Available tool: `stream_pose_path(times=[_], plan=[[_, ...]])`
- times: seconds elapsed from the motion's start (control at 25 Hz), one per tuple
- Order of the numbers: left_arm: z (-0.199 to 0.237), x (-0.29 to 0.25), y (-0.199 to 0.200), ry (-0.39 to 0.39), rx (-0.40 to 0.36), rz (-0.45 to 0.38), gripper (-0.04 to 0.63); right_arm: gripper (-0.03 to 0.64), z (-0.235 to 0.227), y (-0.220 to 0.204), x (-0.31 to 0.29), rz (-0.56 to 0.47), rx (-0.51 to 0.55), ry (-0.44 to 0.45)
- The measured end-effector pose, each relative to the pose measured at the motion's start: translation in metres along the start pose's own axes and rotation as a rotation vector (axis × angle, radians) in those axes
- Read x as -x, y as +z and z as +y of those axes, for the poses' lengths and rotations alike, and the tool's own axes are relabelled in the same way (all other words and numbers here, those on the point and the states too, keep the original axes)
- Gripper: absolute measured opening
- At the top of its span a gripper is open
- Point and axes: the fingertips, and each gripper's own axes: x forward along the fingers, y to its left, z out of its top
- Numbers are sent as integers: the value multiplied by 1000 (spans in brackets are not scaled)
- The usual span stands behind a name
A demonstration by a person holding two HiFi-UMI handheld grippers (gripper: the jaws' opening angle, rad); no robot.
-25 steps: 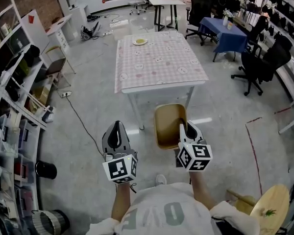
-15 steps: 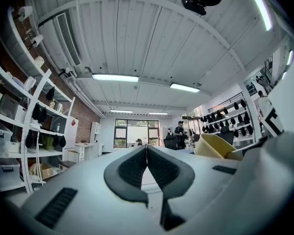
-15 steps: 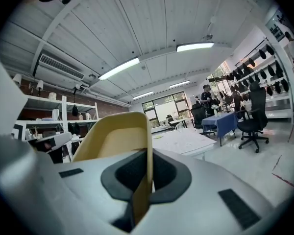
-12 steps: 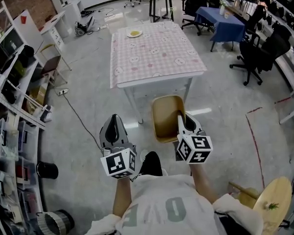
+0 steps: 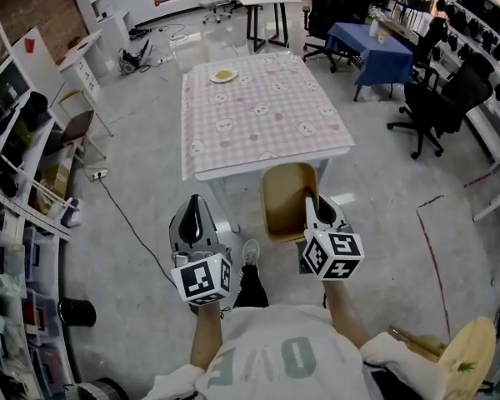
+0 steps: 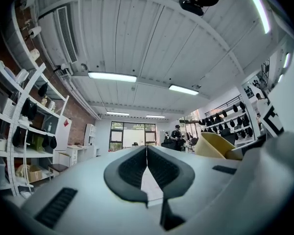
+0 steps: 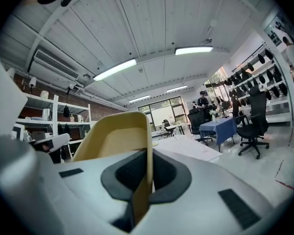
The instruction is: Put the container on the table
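Observation:
A tan rectangular container (image 5: 288, 200) hangs in the air just before the near edge of the pink-checked table (image 5: 258, 115). My right gripper (image 5: 311, 203) is shut on the container's right wall; in the right gripper view that wall (image 7: 146, 180) stands pinched between the pads and the container (image 7: 115, 138) fills the left middle. My left gripper (image 5: 197, 211) is shut with nothing in it, level with the right one and to the container's left. In the left gripper view its jaws (image 6: 146, 156) meet in a thin line, and the container (image 6: 216, 145) shows at the right.
A plate with food (image 5: 223, 75) sits at the table's far end. Shelving (image 5: 21, 198) lines the left wall. Office chairs (image 5: 433, 98) and a blue-covered table (image 5: 373, 44) stand at the right. A cable (image 5: 129, 215) runs over the floor at the left. My foot (image 5: 250, 252) shows below the container.
Both grippers and the container have moved forward with the person; the table's near edge has come closer, now right at the container's far rim. Both grips are unchanged.

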Motion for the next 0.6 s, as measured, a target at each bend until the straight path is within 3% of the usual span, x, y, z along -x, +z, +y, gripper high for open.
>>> stream_pose_path(times=[0.6], plan=[[78, -215, -29, -45, 31, 11, 28, 32, 3, 30, -217, 62, -24, -52]])
